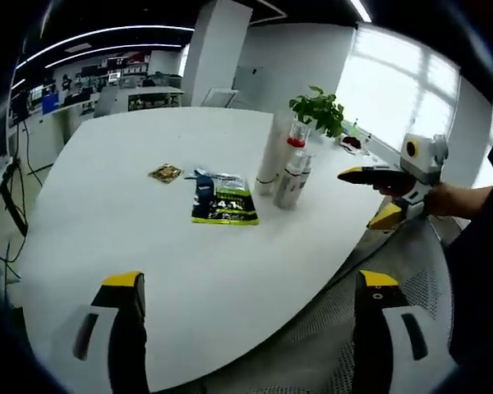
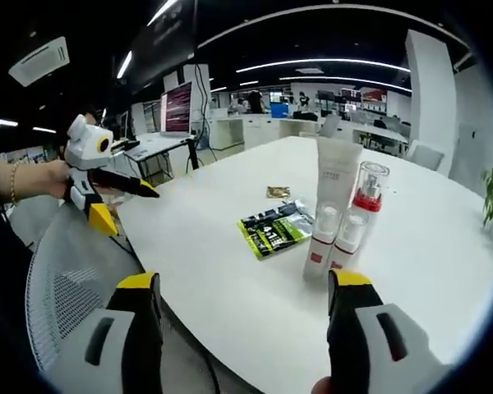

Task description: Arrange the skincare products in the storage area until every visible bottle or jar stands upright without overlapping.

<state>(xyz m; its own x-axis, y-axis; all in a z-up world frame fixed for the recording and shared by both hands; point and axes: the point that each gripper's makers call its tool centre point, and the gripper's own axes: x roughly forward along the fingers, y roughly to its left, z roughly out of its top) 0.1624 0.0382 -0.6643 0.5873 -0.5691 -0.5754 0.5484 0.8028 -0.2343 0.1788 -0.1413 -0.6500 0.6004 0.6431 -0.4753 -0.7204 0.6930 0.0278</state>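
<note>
Both tools, left tool (image 1: 246, 287) and right tool (image 2: 245, 287), hover with jaws apart, holding nothing. Ahead of them on the worktop (image 1: 148, 222), the skincare bottles (image 2: 337, 222) stand upright, apparently touching, beside a flat green sachet (image 2: 273, 230), presumably pending spacing.

Bare table (image 2: 230, 279) lies open around the bottles (image 2: 338, 222), except the packet (image 2: 273, 231) just beside them.
</note>
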